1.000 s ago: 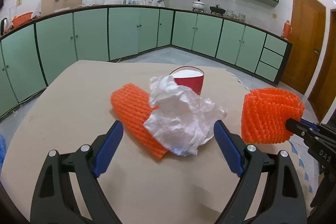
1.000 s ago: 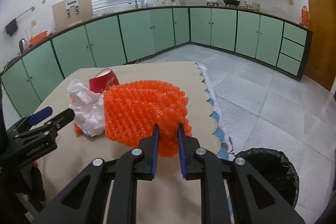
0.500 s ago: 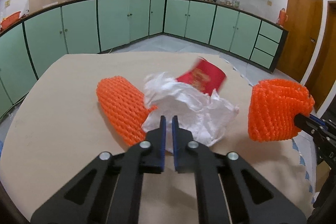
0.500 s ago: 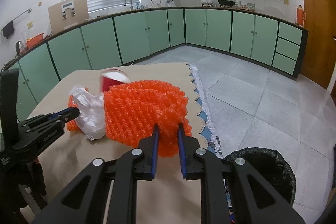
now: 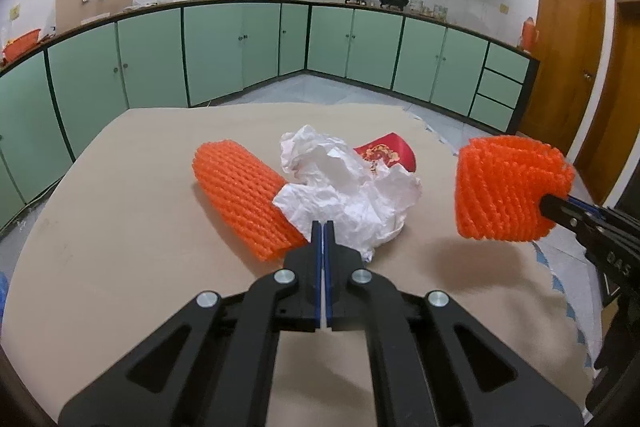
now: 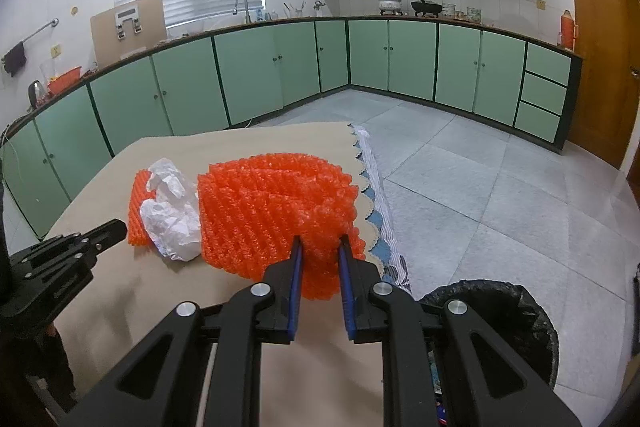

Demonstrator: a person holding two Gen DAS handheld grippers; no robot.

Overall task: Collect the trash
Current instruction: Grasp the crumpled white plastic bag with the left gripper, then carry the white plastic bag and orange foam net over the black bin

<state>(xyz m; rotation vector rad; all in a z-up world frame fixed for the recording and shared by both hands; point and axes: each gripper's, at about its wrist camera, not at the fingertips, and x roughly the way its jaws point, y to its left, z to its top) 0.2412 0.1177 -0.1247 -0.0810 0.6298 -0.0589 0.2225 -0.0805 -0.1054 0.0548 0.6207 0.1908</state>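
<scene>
My left gripper (image 5: 322,227) is shut on the near edge of a crumpled white paper (image 5: 348,187) in the middle of the tan table (image 5: 120,227). The paper lies partly over an orange foam net sleeve (image 5: 240,199) on the table. Behind it a red paper cup (image 5: 390,157) lies on its side. My right gripper (image 6: 320,247) is shut on a second orange foam net (image 6: 280,211) and holds it off the table near the right edge. In the right wrist view the left gripper (image 6: 116,227) shows at the left, beside the paper (image 6: 172,215).
A black-lined trash bin (image 6: 500,307) stands on the tiled floor beside the table's right edge, below my right gripper. A scalloped cloth edge (image 6: 376,187) hangs off that side. Green kitchen cabinets (image 5: 160,67) line the far walls.
My left jaws went from wide open to shut on the white paper. The red cup went from upright to lying on its side. The right gripper and its net stayed put.
</scene>
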